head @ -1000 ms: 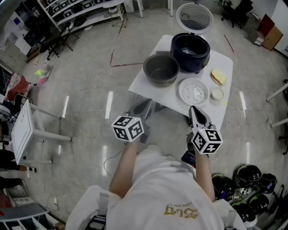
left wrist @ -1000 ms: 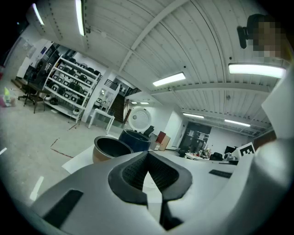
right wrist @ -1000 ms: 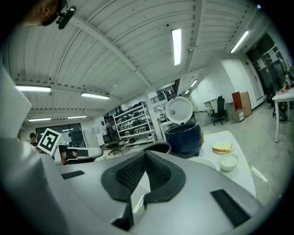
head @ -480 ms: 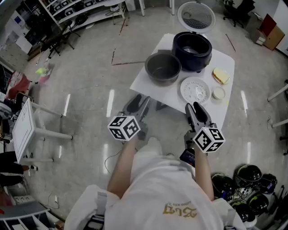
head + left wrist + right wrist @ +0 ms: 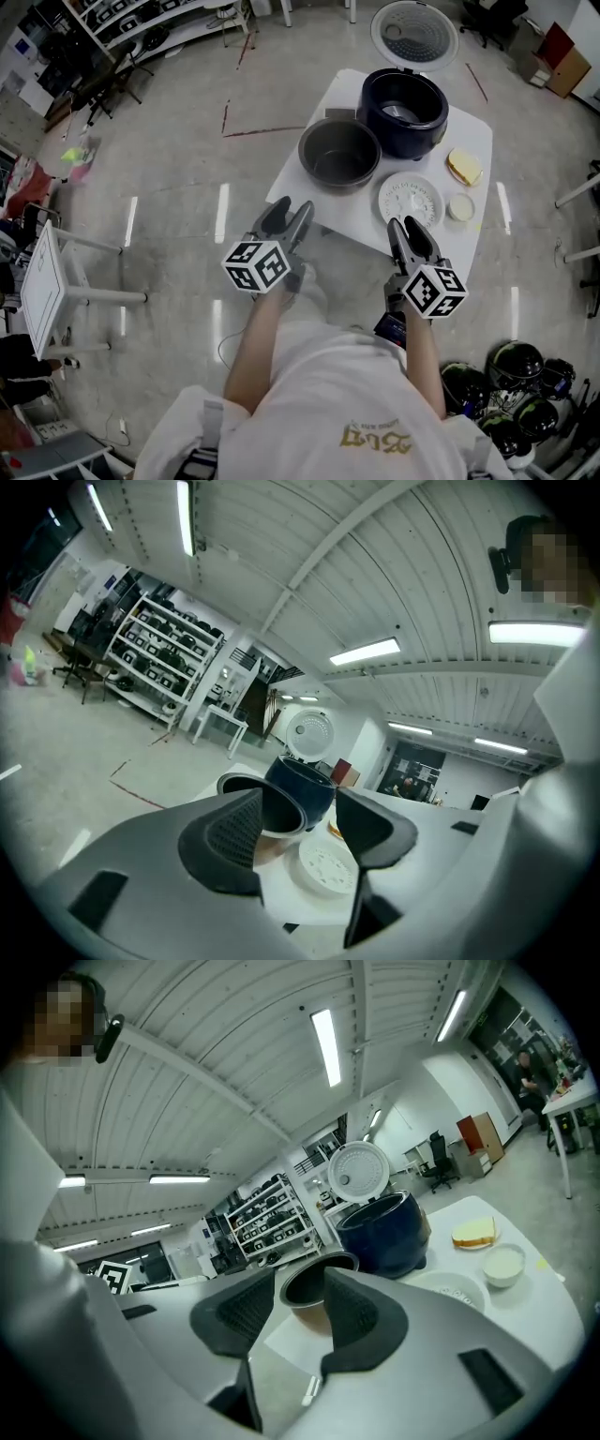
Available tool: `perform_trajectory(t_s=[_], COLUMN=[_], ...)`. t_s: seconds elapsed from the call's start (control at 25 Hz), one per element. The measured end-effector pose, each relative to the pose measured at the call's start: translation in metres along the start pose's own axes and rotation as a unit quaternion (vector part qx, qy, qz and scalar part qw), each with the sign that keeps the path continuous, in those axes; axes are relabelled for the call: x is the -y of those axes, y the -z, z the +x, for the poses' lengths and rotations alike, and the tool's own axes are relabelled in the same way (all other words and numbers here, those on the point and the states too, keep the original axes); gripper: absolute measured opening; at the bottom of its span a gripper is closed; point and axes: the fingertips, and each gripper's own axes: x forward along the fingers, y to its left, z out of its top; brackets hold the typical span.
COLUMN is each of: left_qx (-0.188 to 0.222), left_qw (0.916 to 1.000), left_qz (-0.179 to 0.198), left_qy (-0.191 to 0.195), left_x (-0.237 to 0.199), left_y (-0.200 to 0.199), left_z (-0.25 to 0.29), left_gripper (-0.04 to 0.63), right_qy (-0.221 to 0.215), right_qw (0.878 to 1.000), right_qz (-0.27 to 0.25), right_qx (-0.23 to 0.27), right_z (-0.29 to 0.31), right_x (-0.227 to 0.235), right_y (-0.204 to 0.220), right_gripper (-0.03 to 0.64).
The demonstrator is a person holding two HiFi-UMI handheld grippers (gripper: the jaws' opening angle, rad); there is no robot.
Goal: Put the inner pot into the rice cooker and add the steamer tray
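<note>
Left gripper (image 5: 289,214) and right gripper (image 5: 411,231) just opening wide, nothing between jaws. Ahead of left: inner pot (image 5: 339,155) upright, mouth up, on table (image 5: 309,192). Beyond: rice cooker (image 5: 412,141), lid raised. Ahead of right: steamer tray (image 5: 410,199), flat.

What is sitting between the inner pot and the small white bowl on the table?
The white perforated steamer tray lies between the inner pot and the small white bowl, seen in the head view.
</note>
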Motion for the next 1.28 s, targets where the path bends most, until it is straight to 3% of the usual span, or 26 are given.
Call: perform_trajectory(t_s=[0.64,0.88,1.28], left_qx=[-0.089,-0.117,-0.17], left_qw=[0.9942,0.9887,0.9777], left_qz=[-0.026,-0.033,-0.037], left_qy=[0.055,0.088,0.118], left_x=[-0.136,-0.153,-0.164], left_y=[-0.035,-0.032,-0.01], left_z=[0.143,0.176,0.205], left_gripper=[0.219,0.219,0.209], right_qy=[0.13,0.183,0.221], right_qw=[0.99,0.982,0.974], right_qz=[0.047,0.043,0.042], right_qx=[-0.035,-0.008,-0.038], right_z=[0.149,0.163,0.171], right_x=[0.054,0.067,0.086], right_y=[0.025,0.017,0.024], right_gripper=[0.152,0.15,0.15])
